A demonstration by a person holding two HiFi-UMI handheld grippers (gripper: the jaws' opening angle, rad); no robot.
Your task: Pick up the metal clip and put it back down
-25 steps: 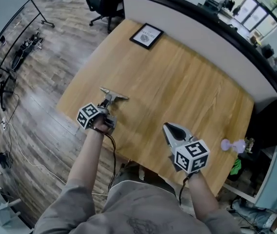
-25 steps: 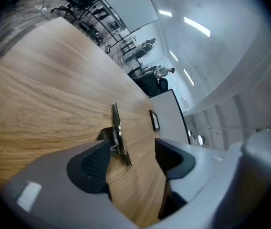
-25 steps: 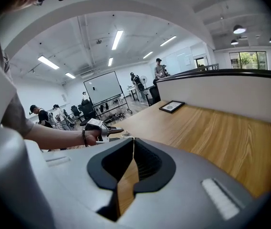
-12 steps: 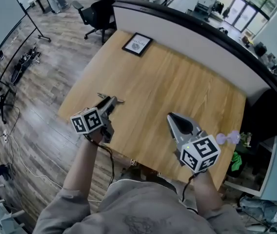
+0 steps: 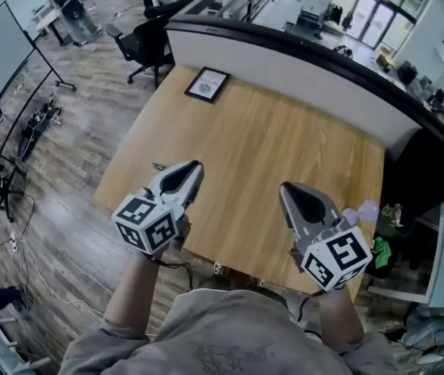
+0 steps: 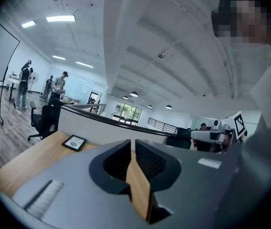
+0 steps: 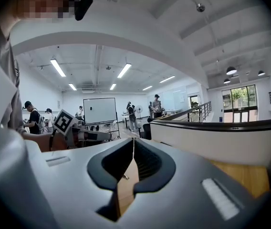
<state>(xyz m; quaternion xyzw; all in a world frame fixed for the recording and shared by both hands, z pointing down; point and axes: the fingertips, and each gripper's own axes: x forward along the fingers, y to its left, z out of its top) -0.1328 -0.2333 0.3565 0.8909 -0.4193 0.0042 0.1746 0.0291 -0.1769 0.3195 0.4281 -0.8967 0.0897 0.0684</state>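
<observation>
Clip [image 5: 157,166] lies on the table [image 5: 284,131] just left of the left hand-held gripper [image 5: 196,166], whose jaws are closing, nearly together, on nothing. The right hand-held gripper [image 5: 285,187] is closed and empty. The clip is probably thin, light, stiff, slick metal: pinch it squarely across a flat part or it'll skate.

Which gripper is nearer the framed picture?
The left gripper, jaws closing with nothing between them; the right gripper is farther from the framed picture.

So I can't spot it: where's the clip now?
Head view, left side: the clip lies on the table near its left edge, beside the left gripper, whose fingers are closing empty.
</observation>
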